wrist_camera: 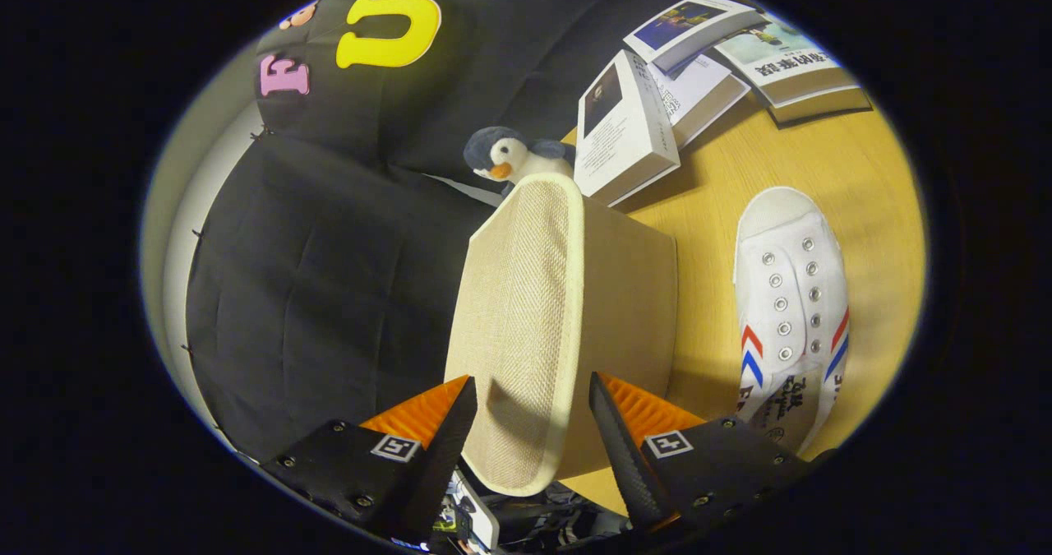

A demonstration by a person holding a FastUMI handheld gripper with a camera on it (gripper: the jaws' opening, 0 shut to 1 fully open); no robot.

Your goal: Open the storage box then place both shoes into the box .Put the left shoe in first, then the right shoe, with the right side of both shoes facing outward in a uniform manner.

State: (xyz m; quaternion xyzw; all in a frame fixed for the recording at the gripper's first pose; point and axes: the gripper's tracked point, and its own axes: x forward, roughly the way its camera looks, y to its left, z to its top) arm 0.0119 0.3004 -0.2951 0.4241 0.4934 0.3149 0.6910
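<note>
On the left hangs the black cloth wall (320, 275) of the booth, close beside the storage box (633, 308); the box, beige fabric, stands on a wooden table (822, 168), and its lid (518, 325), a woven panel with a pale trim, is lifted edge-on and runs forward between the fingers of the gripper (532, 415); the jaws stand fairly wide on either side of the lid's near end, and I cannot tell whether either finger touches it; the step in hand looks to be opening the box, so the lid is best swung fully over toward the wall side, with a firm pinch on its trimmed edge; beyond the box sits a toy penguin (509, 156), then a scatter of books (699, 78); to the right, apart from the box, lies a white shoe (789, 292) with red and blue stripes, toe pointing away; bare table between box and shoe gives room to move, while the wall crowds the left.
</note>
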